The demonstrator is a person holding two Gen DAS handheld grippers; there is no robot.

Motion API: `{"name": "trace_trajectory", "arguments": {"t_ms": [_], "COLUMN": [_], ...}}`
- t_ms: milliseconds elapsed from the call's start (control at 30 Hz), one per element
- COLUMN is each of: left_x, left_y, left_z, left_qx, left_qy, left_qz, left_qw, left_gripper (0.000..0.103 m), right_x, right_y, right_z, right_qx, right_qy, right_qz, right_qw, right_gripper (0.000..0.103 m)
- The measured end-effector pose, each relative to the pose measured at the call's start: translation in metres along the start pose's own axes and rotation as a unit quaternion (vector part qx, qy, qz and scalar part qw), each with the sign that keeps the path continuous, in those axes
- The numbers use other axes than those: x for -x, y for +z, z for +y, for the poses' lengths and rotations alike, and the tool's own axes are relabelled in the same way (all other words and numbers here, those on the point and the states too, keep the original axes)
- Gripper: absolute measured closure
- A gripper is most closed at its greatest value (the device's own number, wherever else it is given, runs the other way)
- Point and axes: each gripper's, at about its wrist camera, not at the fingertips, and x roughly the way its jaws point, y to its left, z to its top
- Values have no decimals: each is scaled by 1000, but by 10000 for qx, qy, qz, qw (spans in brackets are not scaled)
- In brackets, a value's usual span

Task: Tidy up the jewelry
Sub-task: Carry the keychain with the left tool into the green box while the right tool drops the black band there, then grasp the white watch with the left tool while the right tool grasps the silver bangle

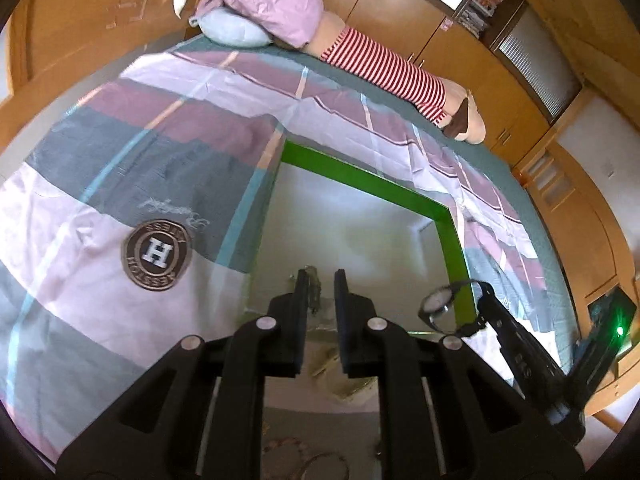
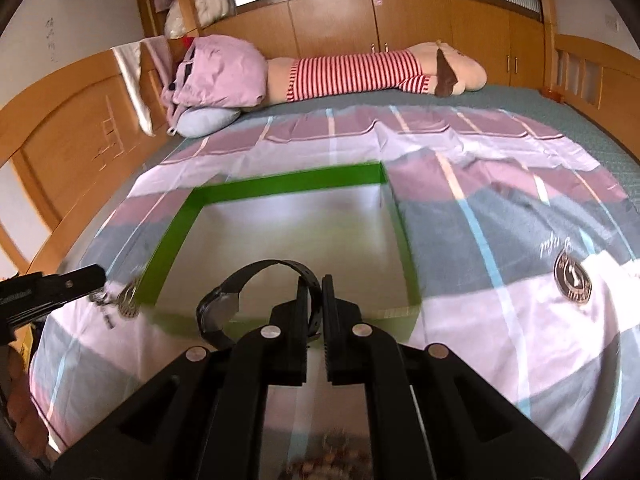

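A bed (image 2: 560, 120) fills both views, spread with a checked sheet (image 2: 500, 208) in pink, grey and white that carries a round crest with an H (image 1: 157, 255). Wooden cabinets (image 2: 336, 28) line the top of the right wrist view. Along the bed's far edge, at the top of both frames, lie a long plush toy in a red-striped shirt (image 2: 360, 70), a pink bundle of cloth (image 2: 224, 72) and a pale blue pillow (image 2: 206, 122) beneath it.

On the sheet in the middle of each frame sits a shallow green-walled tray (image 2: 280, 186) with a pale bottom, blurred in the right wrist view.

The right tool (image 2: 316, 300), low in the centre of its own view, is clenched on the strap of a black wristwatch (image 2: 218, 310); the strap loops up and to the left of the jaws, with the dial hanging at lower left, in front of the tray's near wall. In the left wrist view that watch (image 1: 436, 304) shows at lower right, by the tray's right wall.

The left tool (image 1: 320, 292) is nearly closed, and a metal-link piece of jewelry (image 1: 314, 290) sits between its jaws; the right wrist view shows it dangling from the tip at the left edge (image 2: 120, 300), just outside the tray's left wall.

Beads (image 1: 288, 446) and a thin ring-shaped piece (image 1: 324, 468) show blurred at the bottom of the left wrist view.
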Motion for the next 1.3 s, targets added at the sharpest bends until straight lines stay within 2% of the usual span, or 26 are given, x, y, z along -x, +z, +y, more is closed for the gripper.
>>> {"name": "trace_trajectory", "arguments": {"t_ms": [167,300,367,400,433,467,500,533,600,667,767,867,933,1033,1133,1200,1233,1267,1300], "left_x": [-29,-41,-36,-32,-30,-26,-22,-17,-10,-10,-18,-31,-43,-65,-86,-94,-98,-100,-101], "left_y": [5,-1,-5,-7,-8,-9,-11,-15,-24,-34,-45,-51,-55,-63,-73,-76,-78,-78,-78], "left_z": [1,-2,-6,-10,-12,-13,-15,-16,-15,-11,-9,-11,-14,-19,-23,-20,-17,-13,-12], "left_qx": [24,-67,-202,-279,-318,-346,-400,-463,-553,-614,-677,-731,-712,-743,-945,-1017,-978,-910,-880], "left_qy": [83,258,334,329,329,340,370,386,409,483,419,446,447,423,695,846,847,900,910], "left_qz": [192,455,439,414,410,413,436,485,657,885,1151,1326,1432,1648,1895,2038,2140,2192,2196], "left_qw": [9998,9986,9983,9982,9981,9980,9976,9970,9955,9930,9902,9875,9861,9826,9749,9700,9682,9673,9674], "left_gripper": [94,94,94,94,93,93,93,92,82,75,63,54,52,42,45,69,74,80,80], "right_x": [-39,-60,-62,-61,-57,-51,-39,-31,-18,-4,-3,-10,-16,-22,-28,-29,-28,-26,-23], "right_y": [8,1,-3,-4,-4,-3,-2,0,2,-4,-22,-37,-43,-48,-57,-69,-78,-83,-92], "right_z": [-11,-7,-1,1,2,4,4,4,5,7,14,7,2,1,10,25,36,41,50], "right_qx": [-386,-261,-80,-27,17,27,-14,-14,-30,58,440,462,456,465,727,1167,1462,1561,1732], "right_qy": [-62,-169,-203,-237,-284,-320,-288,-223,68,253,117,-47,-76,-177,-81,109,330,461,685], "right_qz": [240,482,585,593,562,448,174,105,161,455,1074,1568,1825,2030,2354,2640,2813,2873,2968], "right_qw": [9989,9984,9980,9980,9980,9985,9994,9997,9998,9986,9932,9865,9821,9779,9691,9574,9478,9439,9366], "right_gripper": [97,96,92,77,50,40,38,38,38,38,40,41,41,41,41,41,41,41,41]}}
